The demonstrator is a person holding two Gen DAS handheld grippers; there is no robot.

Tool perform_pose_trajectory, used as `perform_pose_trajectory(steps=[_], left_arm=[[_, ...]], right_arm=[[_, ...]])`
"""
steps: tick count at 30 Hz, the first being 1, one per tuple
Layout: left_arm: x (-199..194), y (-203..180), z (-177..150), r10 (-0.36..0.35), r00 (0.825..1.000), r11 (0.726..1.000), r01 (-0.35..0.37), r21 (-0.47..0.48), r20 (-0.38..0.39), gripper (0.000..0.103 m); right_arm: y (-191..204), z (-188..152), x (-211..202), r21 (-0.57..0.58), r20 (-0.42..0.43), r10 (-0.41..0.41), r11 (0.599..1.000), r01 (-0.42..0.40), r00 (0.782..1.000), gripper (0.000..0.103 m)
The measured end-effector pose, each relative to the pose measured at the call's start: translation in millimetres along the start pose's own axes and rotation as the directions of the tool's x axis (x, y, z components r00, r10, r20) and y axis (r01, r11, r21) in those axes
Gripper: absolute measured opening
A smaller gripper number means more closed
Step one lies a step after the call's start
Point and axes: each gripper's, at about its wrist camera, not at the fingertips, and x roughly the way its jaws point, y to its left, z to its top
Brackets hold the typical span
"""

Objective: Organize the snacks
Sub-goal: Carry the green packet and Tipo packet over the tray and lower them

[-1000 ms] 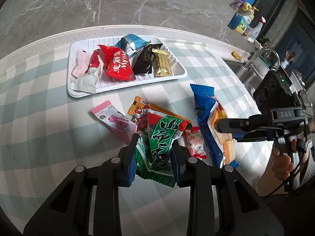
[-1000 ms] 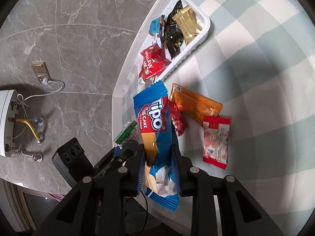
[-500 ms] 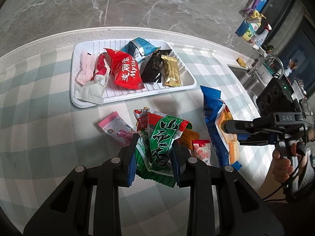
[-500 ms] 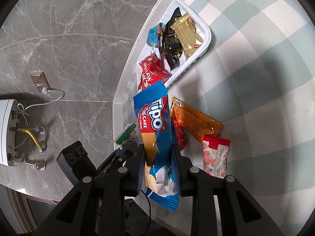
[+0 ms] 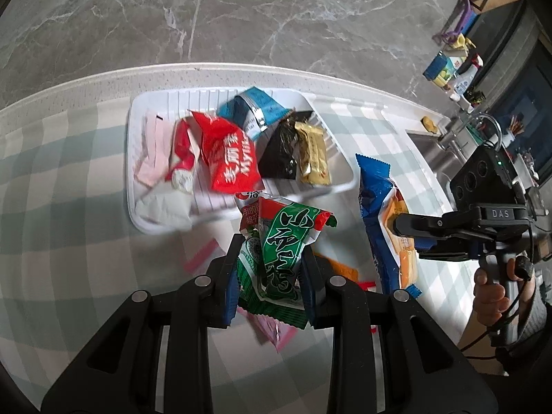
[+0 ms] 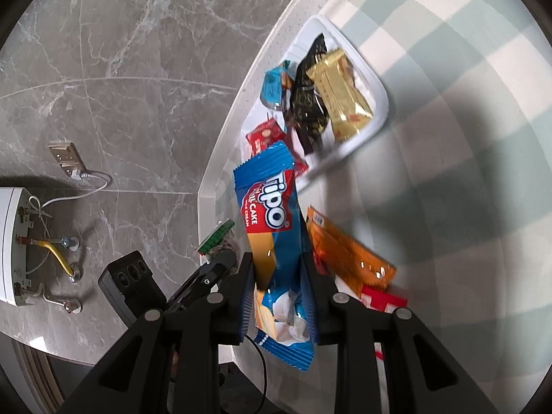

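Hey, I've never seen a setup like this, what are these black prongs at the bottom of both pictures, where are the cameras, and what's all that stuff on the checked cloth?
No robot here: a person holds a two-finger claw in each hand, with a wide-angle camera on each claw looking along its fingers. That is why black prongs fill the bottom of both views.

The left claw is shut on a green snack packet. The right claw is shut on a blue Tipo cake packet; the person's hand on its handle shows in the left view.

On the checked tablecloth sits a white tray with several wrapped snacks. An orange packet and a red-and-white one lie loose on the cloth.
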Motion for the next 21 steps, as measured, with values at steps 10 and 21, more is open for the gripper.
perform_pose_trajectory(steps=[10, 21], left_arm=[[12, 20, 38, 0.021, 1.000, 0.999, -0.020, -0.040, 0.022, 0.027], [33, 52, 75, 0.057, 0.998, 0.994, -0.054, -0.100, 0.028, 0.027]], right_arm=[[0, 44, 6, 0.008, 0.042, 0.003, 1.000, -0.003, 0.999, 0.027], [-2, 89, 19, 0.020, 0.080, -0.020, 1.000, 0.019, 0.997, 0.027]])
